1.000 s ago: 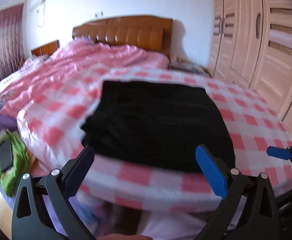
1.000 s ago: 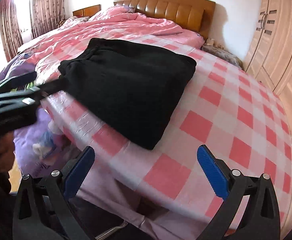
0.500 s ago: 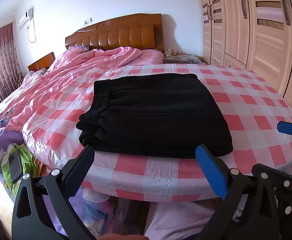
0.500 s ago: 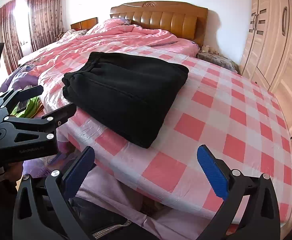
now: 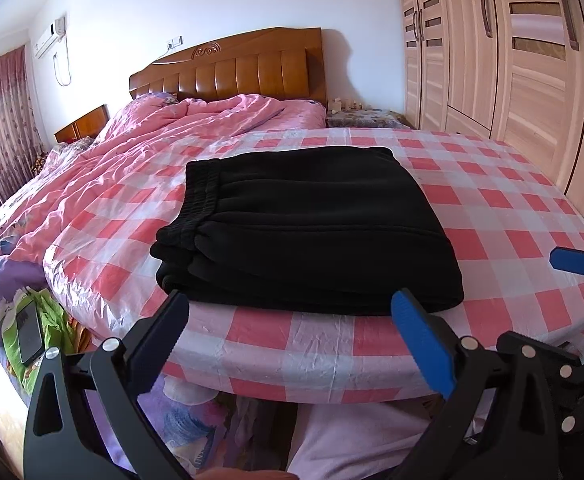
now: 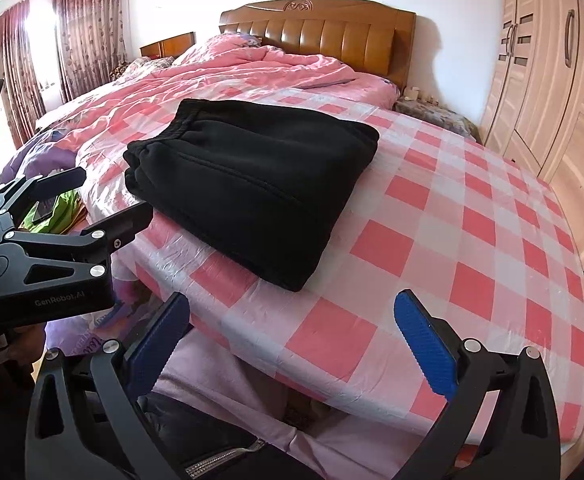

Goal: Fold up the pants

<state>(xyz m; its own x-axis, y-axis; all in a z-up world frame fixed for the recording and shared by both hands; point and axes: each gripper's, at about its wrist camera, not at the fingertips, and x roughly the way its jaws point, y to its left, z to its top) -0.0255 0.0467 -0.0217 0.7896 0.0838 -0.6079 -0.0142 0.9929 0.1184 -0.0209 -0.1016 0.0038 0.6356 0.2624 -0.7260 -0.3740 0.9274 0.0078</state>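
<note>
The black pants [image 5: 307,224] are seen folded into a thick rectangle on the pink checked cloth [image 5: 491,216] that covers the tabletop, near its front edge, waistband turned to the left. The left tongs [image 5: 292,336] are held wide open just short of the fold's near edge, with nothing gripped. The right tongs [image 6: 292,332] are likewise spread wide and empty, held apart from the pants over the cloth's front edge. A pink quilt [image 6: 228,76] is heaped on the bed behind.
</note>
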